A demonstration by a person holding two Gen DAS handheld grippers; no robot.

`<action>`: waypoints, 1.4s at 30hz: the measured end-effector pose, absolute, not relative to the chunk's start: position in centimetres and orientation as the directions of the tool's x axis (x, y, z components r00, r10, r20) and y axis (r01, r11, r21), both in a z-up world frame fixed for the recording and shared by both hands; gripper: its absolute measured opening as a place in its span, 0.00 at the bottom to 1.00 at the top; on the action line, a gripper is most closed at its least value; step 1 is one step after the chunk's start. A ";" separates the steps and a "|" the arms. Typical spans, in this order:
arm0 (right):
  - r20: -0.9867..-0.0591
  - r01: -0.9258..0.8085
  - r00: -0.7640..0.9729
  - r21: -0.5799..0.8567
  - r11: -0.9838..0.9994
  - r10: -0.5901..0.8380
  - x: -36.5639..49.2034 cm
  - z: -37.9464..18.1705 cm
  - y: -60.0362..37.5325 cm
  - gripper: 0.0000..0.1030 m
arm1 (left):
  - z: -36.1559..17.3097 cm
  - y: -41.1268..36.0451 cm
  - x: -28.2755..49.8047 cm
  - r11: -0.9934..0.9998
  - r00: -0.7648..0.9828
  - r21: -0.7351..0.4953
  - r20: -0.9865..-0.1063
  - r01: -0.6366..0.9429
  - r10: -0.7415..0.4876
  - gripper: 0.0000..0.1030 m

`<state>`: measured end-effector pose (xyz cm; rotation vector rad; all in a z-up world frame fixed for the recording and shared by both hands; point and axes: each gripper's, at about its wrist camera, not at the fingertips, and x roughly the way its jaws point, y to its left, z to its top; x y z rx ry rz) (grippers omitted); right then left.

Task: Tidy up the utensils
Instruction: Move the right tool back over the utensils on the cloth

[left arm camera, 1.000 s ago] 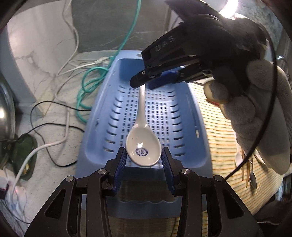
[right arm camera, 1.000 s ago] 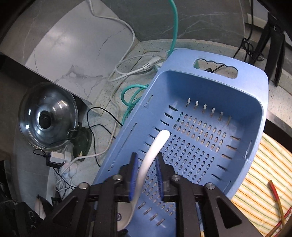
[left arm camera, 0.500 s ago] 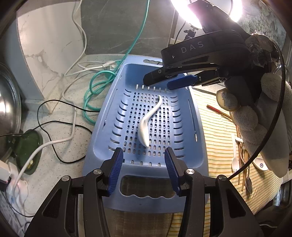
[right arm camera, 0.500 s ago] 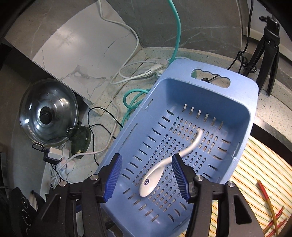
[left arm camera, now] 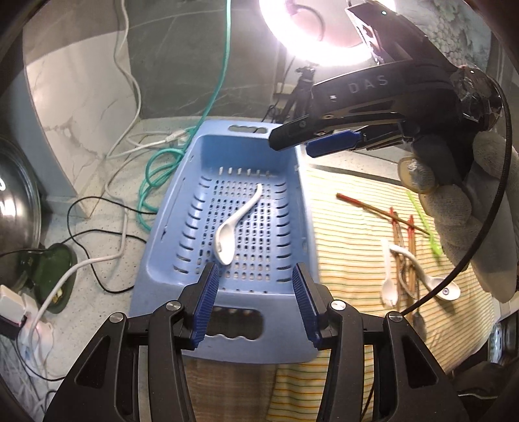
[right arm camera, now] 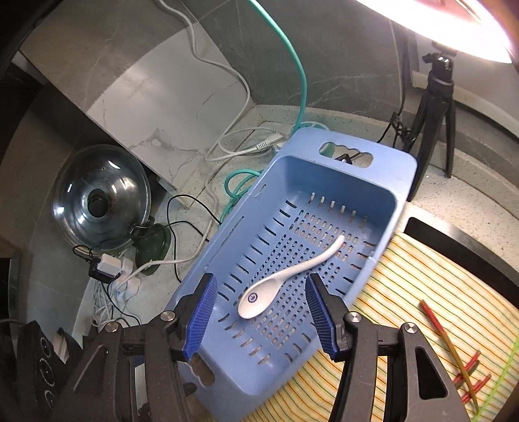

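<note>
left gripper (left arm camera: 254,303) has its blue pads spread apart, nothing between them, hovering over the near end of the blue basket (left arm camera: 168,227). white ceramic spoon (left arm camera: 235,227) lies loose on the perforated basket floor just ahead of the left gripper's fingertips, bowl end nearest the gripper and a bit toward its left finger, handle running away and to the right. no pad touches it.

right gripper (right arm camera: 258,313) also stands spread, empty. in its own view the white ceramic spoon (right arm camera: 285,279) sits below and between the two blue pads, clear of both, bowl with a small blue mark toward the gripper, handle angling up-right toward the far wall of the blue basket (right arm camera: 382,162). in the left wrist view the right gripper (left arm camera: 298,142) shows from the side, up above the far right corner of the basket, held by a gloved hand (left arm camera: 467,207).

right of both grippers a striped yellow cloth (left arm camera: 350,233) lies beside the basket, its edge under the basket's right side. on it, well right of the left gripper: red chopsticks (left arm camera: 400,233), a green stick (left arm camera: 423,220), a second white spoon (left arm camera: 428,276), a small white fork (left arm camera: 387,282). from the right wrist view red chopsticks (right arm camera: 454,353) lie off to the gripper's right on the cloth.

left of the grippers: glass pot lid (right arm camera: 100,201), white and black cables (left arm camera: 97,240), green cable (left arm camera: 152,175). a tripod (right arm camera: 434,107) stands beyond the basket under a ring light (left arm camera: 318,29).
</note>
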<state>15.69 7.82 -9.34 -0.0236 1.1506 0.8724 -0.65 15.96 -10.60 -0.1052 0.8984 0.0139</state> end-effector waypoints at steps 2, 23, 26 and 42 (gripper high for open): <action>-0.791 -0.605 0.126 0.417 0.679 0.598 15.5 -8.7 6.4 0.51 | -10.2 15.2 -0.9 0.995 0.629 -0.086 -0.777 -0.048 -0.037 0.45; -0.825 -0.542 0.130 0.405 0.736 0.550 14.3 -8.7 -13.8 0.51 | -11.0 1.2 -2.7 0.984 0.598 -0.159 -0.783 0.079 -0.174 0.45; -0.834 -0.522 0.098 0.422 0.742 0.543 14.1 -10.2 -16.0 0.51 | -11.9 -0.9 -2.9 0.979 0.578 -0.180 -0.791 0.090 -0.199 0.45; -0.878 -0.517 -0.104 0.449 0.729 0.467 12.5 -17.3 -19.1 0.51 | -16.3 -7.9 -2.5 0.950 0.488 -0.293 -0.818 0.104 -0.305 0.45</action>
